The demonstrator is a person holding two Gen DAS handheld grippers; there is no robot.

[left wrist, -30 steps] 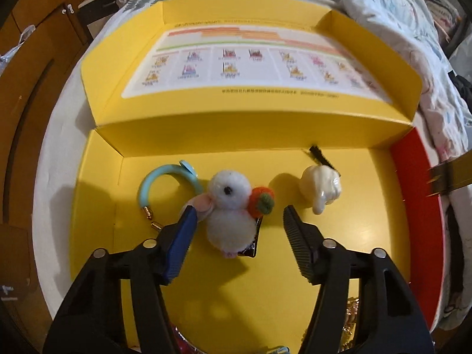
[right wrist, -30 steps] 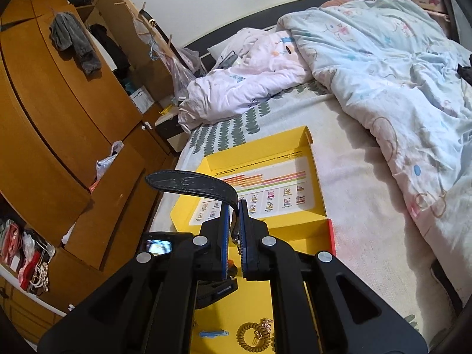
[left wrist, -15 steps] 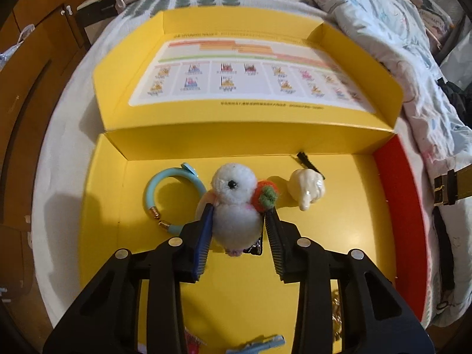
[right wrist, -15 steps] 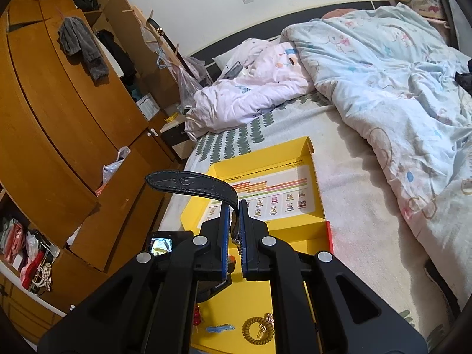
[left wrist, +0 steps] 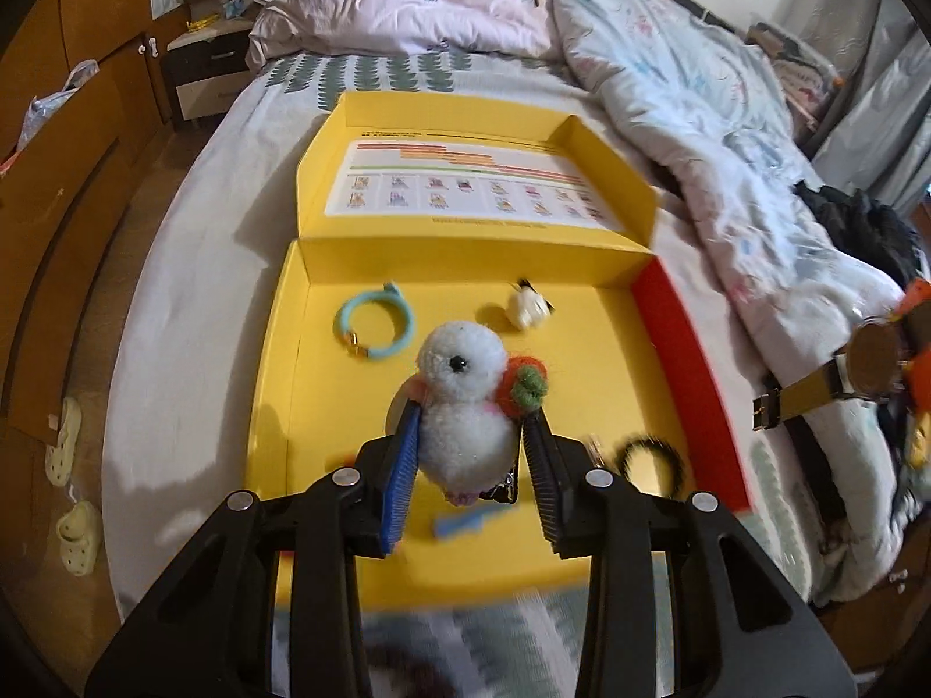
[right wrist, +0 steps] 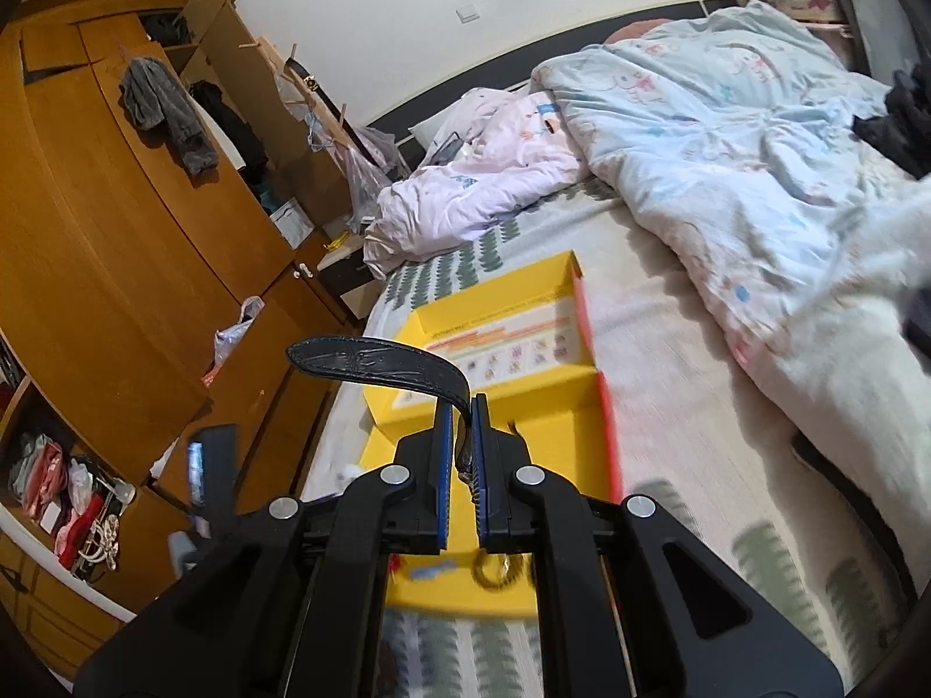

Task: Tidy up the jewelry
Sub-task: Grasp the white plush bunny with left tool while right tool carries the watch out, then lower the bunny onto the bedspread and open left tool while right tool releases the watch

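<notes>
Left wrist view: my left gripper [left wrist: 471, 442] is clamped on a fluffy white pompom bird [left wrist: 462, 401], its blue ribbed pad and its black ribbed pad pressing into the woolly body from either side. The bird is two soft balls stacked, a small head with one black bead eye over a rounder belly, with a felted orange-and-green tuft at its shoulder, a pink patch at the wing and a dark metal clip under it. I hold it lifted above the floor of the yellow cardboard box [left wrist: 279, 360], whose lid lies folded back with a printed sheet inside and whose right wall is red. On the smooth box floor beyond lie a light-blue hair tie [left wrist: 375, 328] with a small gold clasp and a glossy cream-white clip [left wrist: 526, 308], well apart from each other. Nearer me sit a black fuzzy hair band [left wrist: 650, 458] and a blurred blue clip [left wrist: 465, 520].

In the right wrist view, my right gripper [right wrist: 461, 436] is closed tight on a dark embossed leather strap [right wrist: 378, 363], which arches up and out to the left, over the box on the patterned bed sheet [right wrist: 657, 360].
</notes>
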